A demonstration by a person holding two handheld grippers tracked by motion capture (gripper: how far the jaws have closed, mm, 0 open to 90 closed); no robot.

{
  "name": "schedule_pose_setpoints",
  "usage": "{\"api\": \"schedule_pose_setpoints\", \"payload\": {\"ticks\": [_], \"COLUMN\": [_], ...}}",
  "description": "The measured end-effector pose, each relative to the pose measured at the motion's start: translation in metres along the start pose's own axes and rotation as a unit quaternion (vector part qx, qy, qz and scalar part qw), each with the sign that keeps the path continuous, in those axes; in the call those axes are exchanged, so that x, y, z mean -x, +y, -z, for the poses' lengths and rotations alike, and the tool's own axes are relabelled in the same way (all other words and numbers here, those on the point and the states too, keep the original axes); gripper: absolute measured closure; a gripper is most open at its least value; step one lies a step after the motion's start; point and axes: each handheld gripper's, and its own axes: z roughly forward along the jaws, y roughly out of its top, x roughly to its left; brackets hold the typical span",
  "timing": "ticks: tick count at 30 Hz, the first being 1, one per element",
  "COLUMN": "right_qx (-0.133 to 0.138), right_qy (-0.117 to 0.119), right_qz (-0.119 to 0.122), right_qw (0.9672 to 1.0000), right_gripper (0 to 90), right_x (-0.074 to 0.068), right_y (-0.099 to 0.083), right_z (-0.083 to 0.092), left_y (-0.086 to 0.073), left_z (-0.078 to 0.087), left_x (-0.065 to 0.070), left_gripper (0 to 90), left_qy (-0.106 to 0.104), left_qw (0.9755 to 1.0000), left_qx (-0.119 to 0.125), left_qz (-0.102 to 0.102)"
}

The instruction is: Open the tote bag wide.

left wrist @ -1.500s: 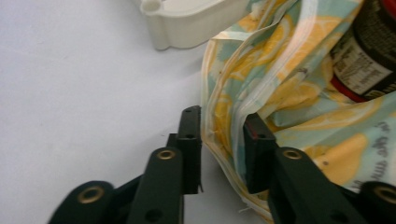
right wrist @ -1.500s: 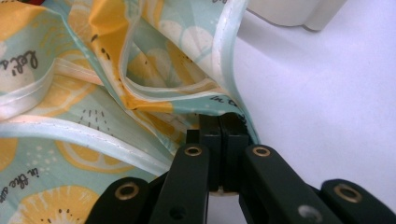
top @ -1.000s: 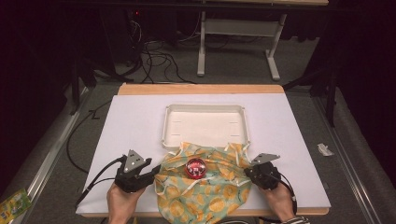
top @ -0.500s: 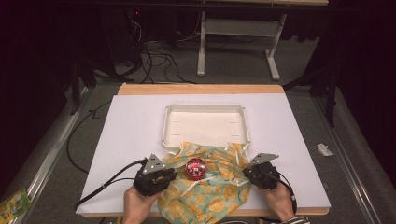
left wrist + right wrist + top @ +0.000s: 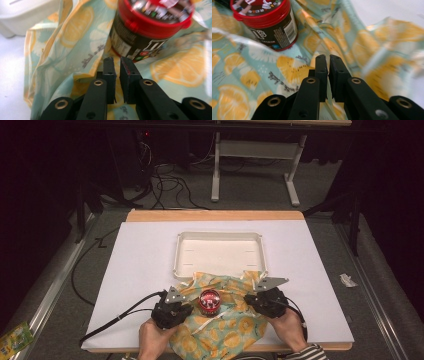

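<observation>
the left black two-jaw gripper point(image 5: 181, 310) and the right black two-jaw gripper point(image 5: 253, 301) each carry a grey three-cornered plate on top. in the gripper views every jaw is a flat black bar ending in a ribbed rectangular pad, joined by brass-ringed pivot holes. thin black cables trail from both bodies. a black-and-white striped sleeve cuff point(image 5: 305, 354) covers the right wrist.

Dim room – grey floor point(image 5: 65, 270), desk legs point(image 5: 252, 172) behind
</observation>
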Motion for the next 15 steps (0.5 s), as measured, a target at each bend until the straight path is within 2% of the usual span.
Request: {"api": "schedule_pose_setpoints", "payload": {"ticks": [1,3,7,12,14,15], "right_qx": [-0.002,-0.01,-0.031,-0.059,-0.065,-0.068], "right_qy": [0.009,0.015,0.017,0.003,0.001,-0.003], "right_qz": [-0.008,-0.007,0.014,0.025,0.017,0.018], "right_qw": [0.9999,0.9998,0.9993,0.9979,0.9977,0.9975], "right_gripper": [86.9,87.1,87.2,87.2,87.2,87.4], "right_x": [0.0,-0.002,-0.008,-0.011,-0.008,-0.006], "right_y": [0.002,0.004,0.007,0.009,0.007,0.006], "right_z": [-0.008,-0.018,-0.031,-0.042,-0.046,-0.047], "left_y": [-0.001,-0.002,-0.004,-0.004,-0.003,-0.004], "left_z": [-0.002,-0.005,-0.01,-0.014,-0.014,-0.012], "left_x": [0.0,0.001,0.0,-0.002,-0.004,-0.006], "left_gripper": [82.7,82.7,82.7,82.8,82.8,82.8], "left_qy": [0.004,0.014,0.028,0.039,0.048,0.06], "left_qw": [1.0,0.9998,0.9991,0.9984,0.9978,0.9969], "left_qx": [-0.004,-0.016,-0.029,-0.042,-0.045,-0.049], "left_qz": [-0.001,-0.005,-0.008,-0.004,-0.006,-0.011]}}
